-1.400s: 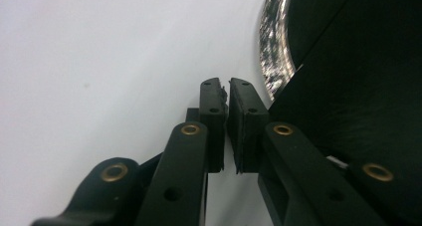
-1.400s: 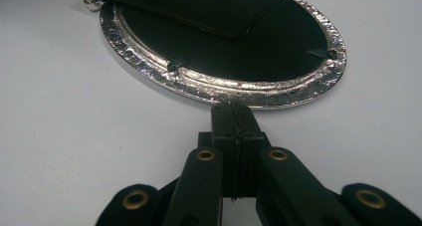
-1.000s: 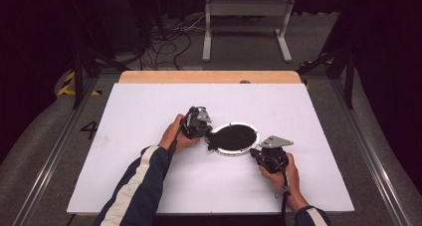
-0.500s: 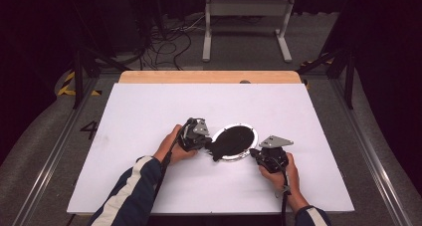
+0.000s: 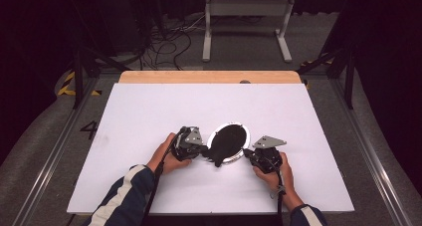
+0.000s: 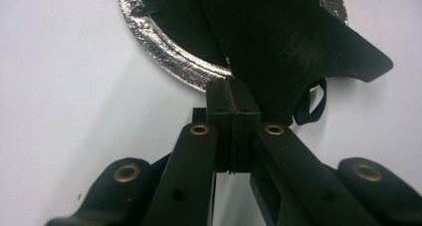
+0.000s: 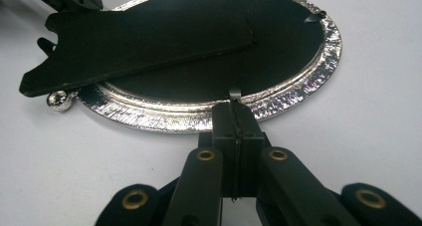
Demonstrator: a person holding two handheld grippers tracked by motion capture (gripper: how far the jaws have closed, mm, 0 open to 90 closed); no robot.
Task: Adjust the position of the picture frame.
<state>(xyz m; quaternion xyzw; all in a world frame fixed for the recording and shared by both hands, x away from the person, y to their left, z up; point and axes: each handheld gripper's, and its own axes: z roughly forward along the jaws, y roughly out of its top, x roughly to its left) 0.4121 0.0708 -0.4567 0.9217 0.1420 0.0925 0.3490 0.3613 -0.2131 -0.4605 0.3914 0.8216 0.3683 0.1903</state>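
Note:
An oval silver picture frame (image 5: pixel 244 134) lies face down on the white table, its black back up. A black easel stand (image 7: pixel 139 42) rises at a slant from that back, its notched foot over the rim (image 6: pixel 164 52). My left gripper (image 5: pixel 205 149) is shut, and its tips (image 6: pixel 233 89) sit at the stand's (image 6: pixel 278 47) lower edge; I cannot tell whether they pinch it. At the rim's near side (image 7: pixel 199 114), my right gripper (image 5: pixel 246 151) is shut too. Its tips (image 7: pixel 234 106) meet a small metal tab (image 7: pixel 234 93).
The white table (image 5: pixel 149 111) has bare room all round the frame. A wooden strip (image 5: pixel 209 76) runs along the far edge. A silver ball foot (image 7: pixel 59 100) juts from the rim. A black loop (image 6: pixel 311 104) hangs under the stand. Cables trail back from both hands.
My left hand and gripper have slid toward the near edge of the table, and the stand's foot has swung with them. The right gripper has stayed at the rim.

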